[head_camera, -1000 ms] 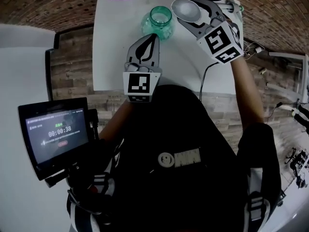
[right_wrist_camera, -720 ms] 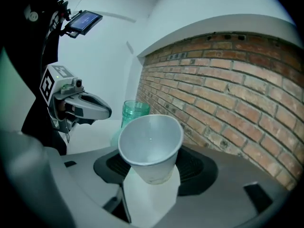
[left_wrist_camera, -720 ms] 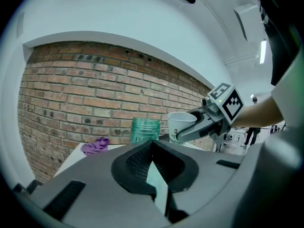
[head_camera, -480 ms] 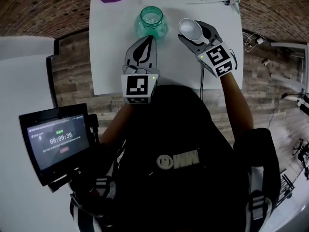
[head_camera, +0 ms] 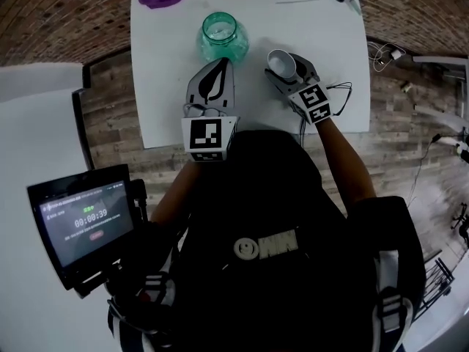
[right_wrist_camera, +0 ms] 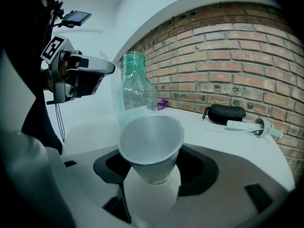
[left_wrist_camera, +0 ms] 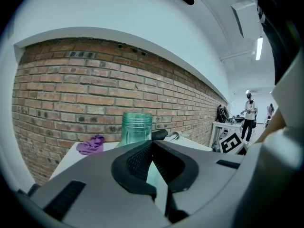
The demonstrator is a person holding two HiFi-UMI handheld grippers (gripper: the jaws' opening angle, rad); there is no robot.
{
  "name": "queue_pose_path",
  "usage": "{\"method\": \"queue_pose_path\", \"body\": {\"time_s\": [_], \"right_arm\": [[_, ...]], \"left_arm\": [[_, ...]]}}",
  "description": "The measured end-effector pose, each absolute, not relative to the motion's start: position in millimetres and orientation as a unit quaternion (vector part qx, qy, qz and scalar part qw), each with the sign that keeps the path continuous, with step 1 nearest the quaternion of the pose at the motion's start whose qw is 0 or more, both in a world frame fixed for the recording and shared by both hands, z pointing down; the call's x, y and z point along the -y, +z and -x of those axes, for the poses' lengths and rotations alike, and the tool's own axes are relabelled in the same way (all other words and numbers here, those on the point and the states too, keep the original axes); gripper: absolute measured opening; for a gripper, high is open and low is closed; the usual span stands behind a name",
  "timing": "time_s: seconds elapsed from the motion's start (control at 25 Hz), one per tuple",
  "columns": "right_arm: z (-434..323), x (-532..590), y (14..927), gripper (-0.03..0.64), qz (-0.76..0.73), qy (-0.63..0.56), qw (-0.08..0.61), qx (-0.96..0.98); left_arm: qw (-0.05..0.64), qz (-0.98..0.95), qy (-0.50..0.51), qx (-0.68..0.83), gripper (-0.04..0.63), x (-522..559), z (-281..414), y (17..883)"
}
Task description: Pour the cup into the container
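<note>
My right tongs (head_camera: 287, 70) grip the white cup (right_wrist_camera: 151, 144), tilted, near the tabletop's (head_camera: 165, 86) near edge. The green jar (head_camera: 222, 37) stands just beyond my closed, empty left tongs (head_camera: 223, 63).

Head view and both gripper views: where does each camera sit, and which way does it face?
Head view: on the person's head, looking steeply down at the white table; chest, both arms, left gripper and right gripper show.
Left gripper view: on that gripper, looking along its closed jaws toward the green glass jar.
Right gripper view: on that gripper, looking along jaws clamped on the white paper cup; the left gripper shows beyond.
Shared: all three show the jar.
</note>
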State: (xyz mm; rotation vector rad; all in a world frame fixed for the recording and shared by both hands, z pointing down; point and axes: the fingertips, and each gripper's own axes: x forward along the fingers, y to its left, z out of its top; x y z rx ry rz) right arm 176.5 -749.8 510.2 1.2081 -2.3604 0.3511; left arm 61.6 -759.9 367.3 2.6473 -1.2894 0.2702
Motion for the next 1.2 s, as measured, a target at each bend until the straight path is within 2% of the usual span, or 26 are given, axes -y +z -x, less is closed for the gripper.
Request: {"method": "queue_pose_path", "body": {"time_s": [0.76,0.88,1.0,1.2], "right_arm": [[-165.4,752.9,521.9,0.283,-0.438,0.149,0.186,0.867],[-163.1,751.9,524.6,0.297,-0.432,0.154,0.184,0.870],[-158.9,750.4,527.6,0.338,-0.423,0.148,0.190,0.874],[-161.8,751.9,528.0,0.351,-0.430,0.138,0.195,0.871]], "left_arm": [[0.087,-0.892,0.105,0.430,0.000,760.4,-62.0,371.8],[0.086,-0.892,0.105,0.430,0.000,761.0,-60.7,373.3],[0.085,-0.892,0.105,0.431,0.000,761.3,-60.1,372.3],[0.082,-0.892,0.105,0.431,0.000,761.8,-59.5,372.6]]}}
